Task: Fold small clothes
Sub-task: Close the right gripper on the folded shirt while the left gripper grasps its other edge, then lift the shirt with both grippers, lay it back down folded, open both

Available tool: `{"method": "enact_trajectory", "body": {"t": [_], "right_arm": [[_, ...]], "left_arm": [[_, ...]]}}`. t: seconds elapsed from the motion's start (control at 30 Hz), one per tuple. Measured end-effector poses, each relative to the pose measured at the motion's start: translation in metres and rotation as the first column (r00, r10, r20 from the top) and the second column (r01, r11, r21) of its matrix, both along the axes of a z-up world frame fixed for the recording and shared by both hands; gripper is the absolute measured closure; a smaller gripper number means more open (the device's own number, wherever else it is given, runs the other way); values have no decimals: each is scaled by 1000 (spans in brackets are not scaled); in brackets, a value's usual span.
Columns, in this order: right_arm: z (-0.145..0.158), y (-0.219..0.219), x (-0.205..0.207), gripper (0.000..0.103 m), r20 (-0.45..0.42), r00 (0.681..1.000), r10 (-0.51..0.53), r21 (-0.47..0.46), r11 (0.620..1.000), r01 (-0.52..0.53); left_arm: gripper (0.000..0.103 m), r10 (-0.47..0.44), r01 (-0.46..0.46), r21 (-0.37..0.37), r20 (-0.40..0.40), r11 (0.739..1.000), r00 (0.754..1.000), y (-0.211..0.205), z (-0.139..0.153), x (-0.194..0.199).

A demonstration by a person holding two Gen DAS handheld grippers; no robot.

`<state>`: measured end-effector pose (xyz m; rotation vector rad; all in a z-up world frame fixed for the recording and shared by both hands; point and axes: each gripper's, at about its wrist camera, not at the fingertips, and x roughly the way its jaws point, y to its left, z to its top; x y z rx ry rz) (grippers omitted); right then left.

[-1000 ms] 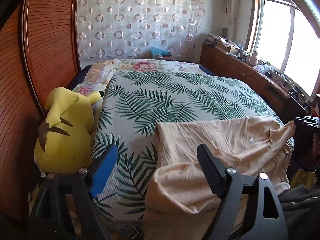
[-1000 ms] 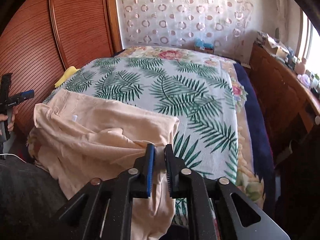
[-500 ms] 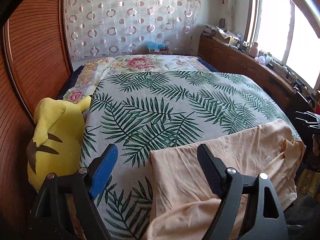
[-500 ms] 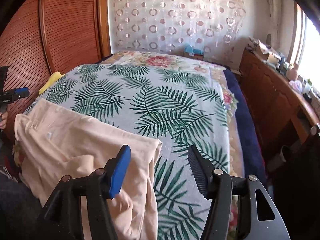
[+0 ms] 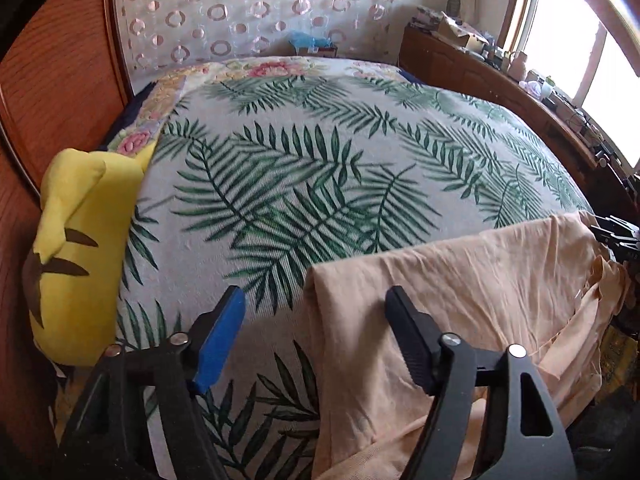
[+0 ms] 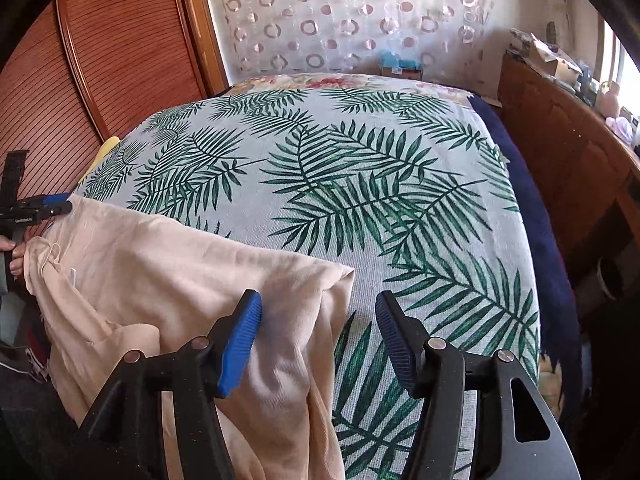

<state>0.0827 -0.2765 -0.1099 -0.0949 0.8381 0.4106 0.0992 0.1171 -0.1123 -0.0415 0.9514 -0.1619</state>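
A peach cloth garment [image 5: 472,304] lies along the near edge of the bed and hangs over it; it also shows in the right wrist view [image 6: 188,276]. My left gripper [image 5: 316,332] is open and empty, with the garment's left folded corner between its fingers. My right gripper [image 6: 318,336] is open and empty, straddling the garment's right corner. Each gripper shows at the other view's edge: the right one [image 5: 616,236] and the left one [image 6: 36,210].
The bed wears a palm-leaf cover [image 5: 320,168]. A yellow plush toy [image 5: 80,248] sits at the bed's left side by the wooden wardrobe [image 5: 52,80]. A wooden sideboard [image 6: 560,148] with clutter runs along the right, under the window.
The right gripper opened and let go of the garment's corner. Both grippers drew back and lowered; the garment now lies flatter along the bed edge.
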Motion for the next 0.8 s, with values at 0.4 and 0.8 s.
{"method": "enact_trajectory", "body": {"t": [0.4,0.8], "right_arm": [[-6,19,8,59,-14,999,48,-48,998,-48],[42,12,-34,95,109,989,100,22,994,-103]], "left_arm": [[95,-87,88,-46,14,995,996,-12,4,-6],[97,-60,99,-101,338,990,939,-17,98,-71]]}}
